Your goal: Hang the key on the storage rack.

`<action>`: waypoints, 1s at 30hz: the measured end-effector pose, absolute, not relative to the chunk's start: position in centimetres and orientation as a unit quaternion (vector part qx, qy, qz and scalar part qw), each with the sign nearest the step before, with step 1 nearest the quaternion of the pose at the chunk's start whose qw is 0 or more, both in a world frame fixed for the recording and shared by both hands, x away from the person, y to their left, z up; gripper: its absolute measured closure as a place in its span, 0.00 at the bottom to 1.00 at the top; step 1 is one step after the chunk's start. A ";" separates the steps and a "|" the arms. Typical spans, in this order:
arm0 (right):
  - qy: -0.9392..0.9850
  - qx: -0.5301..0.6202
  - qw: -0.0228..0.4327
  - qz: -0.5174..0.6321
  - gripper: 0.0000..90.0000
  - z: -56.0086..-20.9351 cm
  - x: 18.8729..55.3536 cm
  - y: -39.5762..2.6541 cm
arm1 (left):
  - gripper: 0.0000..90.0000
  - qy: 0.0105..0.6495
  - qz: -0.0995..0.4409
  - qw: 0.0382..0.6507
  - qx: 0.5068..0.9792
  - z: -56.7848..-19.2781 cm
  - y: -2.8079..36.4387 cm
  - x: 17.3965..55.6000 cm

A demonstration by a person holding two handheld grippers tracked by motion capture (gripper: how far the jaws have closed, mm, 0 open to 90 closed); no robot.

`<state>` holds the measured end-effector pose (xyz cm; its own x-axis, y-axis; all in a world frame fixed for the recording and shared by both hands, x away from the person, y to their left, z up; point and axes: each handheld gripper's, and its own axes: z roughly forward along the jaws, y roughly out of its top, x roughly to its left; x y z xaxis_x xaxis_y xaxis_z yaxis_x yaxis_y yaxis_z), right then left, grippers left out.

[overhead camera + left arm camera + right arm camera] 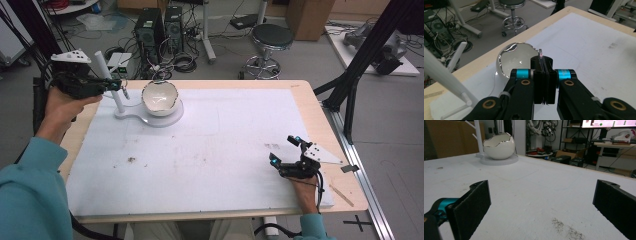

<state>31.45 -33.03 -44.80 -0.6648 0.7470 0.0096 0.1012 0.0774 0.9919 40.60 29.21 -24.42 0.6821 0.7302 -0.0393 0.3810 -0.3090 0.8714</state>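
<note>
- White foam sheet (210,150) covers the wooden table; cables and a stool (270,37) clutter the floor beyond.
- Left gripper (120,86) pinches a thin bright strand (541,53), jaws pressed together, just before the eggshell bowl (160,97) beside its peg stand (107,75).
- Likely next: hang or drop the strand.
- Right gripper (285,150) rests with jaws spread wide, well apart from the bowl.

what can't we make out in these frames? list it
- Thin wire-like item pinched in the left gripper: too small to identify in the left gripper view, a speck in the high view.
- Inside bottom of the white eggshell-shaped bowl: hidden by its jagged rim in the right gripper view, washed out by glare in the high view.
- White branched stand: top cut off by the right gripper view's edge.
</note>
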 end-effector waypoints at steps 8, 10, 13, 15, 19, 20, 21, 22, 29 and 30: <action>0.684 0.310 0.268 0.603 0.01 -44.8 31.5 -33.0 | 0.98 0.372 0.180 0.460 0.786 -25.0 30.9 41.5; 0.684 0.310 0.269 0.603 0.01 -44.8 31.5 -33.0 | 0.98 0.378 0.179 0.458 0.785 -25.1 31.2 41.8; 0.684 0.310 0.269 0.603 0.01 -44.8 31.5 -33.0 | 0.98 0.383 0.176 0.452 0.786 -25.4 31.5 42.3; 0.684 0.310 0.269 0.603 0.01 -44.8 31.5 -33.0 | 0.98 0.387 0.175 0.448 0.786 -25.6 31.7 42.6; 0.685 0.311 0.268 0.602 0.01 -44.8 31.4 -33.0 | 0.98 0.393 0.171 0.438 0.790 -26.0 31.9 43.0; 0.684 0.312 0.268 0.603 0.01 -44.8 31.4 -33.0 | 0.98 0.394 0.171 0.435 0.791 -26.1 31.9 43.1; 0.684 0.312 0.268 0.603 0.01 -44.8 31.4 -33.0 | 0.98 0.395 0.168 0.435 0.792 -26.1 32.0 43.2; 0.684 0.312 0.268 0.602 0.01 -44.8 31.4 -33.0 | 0.98 0.394 0.169 0.431 0.794 -26.2 32.0 43.3; 0.684 0.311 0.268 0.602 0.01 -44.8 31.4 -33.0 | 0.98 0.386 0.167 0.393 0.818 -25.7 32.0 43.7; 0.684 0.312 0.268 0.603 0.01 -44.8 31.4 -33.0 | 0.98 0.386 0.167 0.387 0.821 -25.5 32.0 43.8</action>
